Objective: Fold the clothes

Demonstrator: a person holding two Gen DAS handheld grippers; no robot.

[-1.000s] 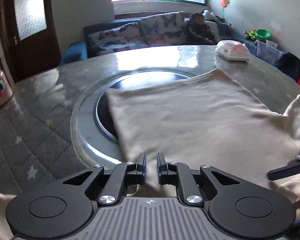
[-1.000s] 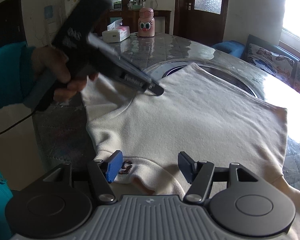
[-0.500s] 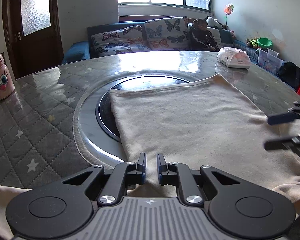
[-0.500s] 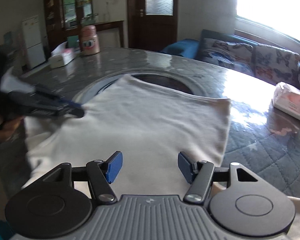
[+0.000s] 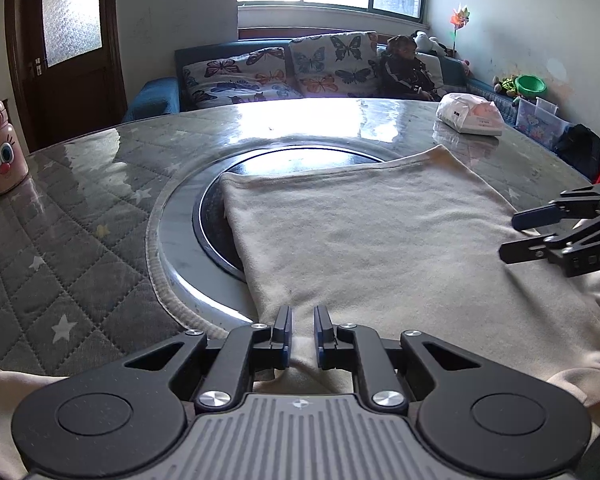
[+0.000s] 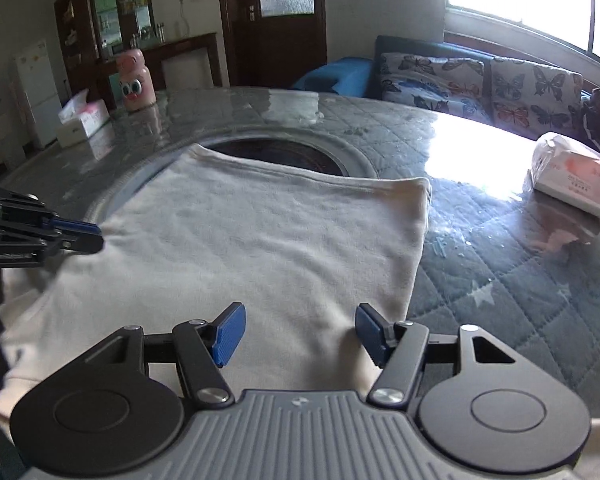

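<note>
Two tissue packs point(image 6: 572, 176) flank the shirt point(image 5: 380, 240); left tongs point(image 5: 300, 334) pinch it, right tongs point(image 6: 298, 334) gape.

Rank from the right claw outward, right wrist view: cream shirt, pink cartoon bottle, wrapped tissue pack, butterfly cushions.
From the right claw:
1. Cream shirt, directly beneath and ahead.
2. Wrapped tissue pack, right, on the table.
3. Pink cartoon bottle, far left table edge.
4. Butterfly cushions, beyond the table, upper right.

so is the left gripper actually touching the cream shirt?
Touching. Left wrist view shows the left gripper nearly shut, with a fold of the cream shirt pinched up between its pads.
</note>
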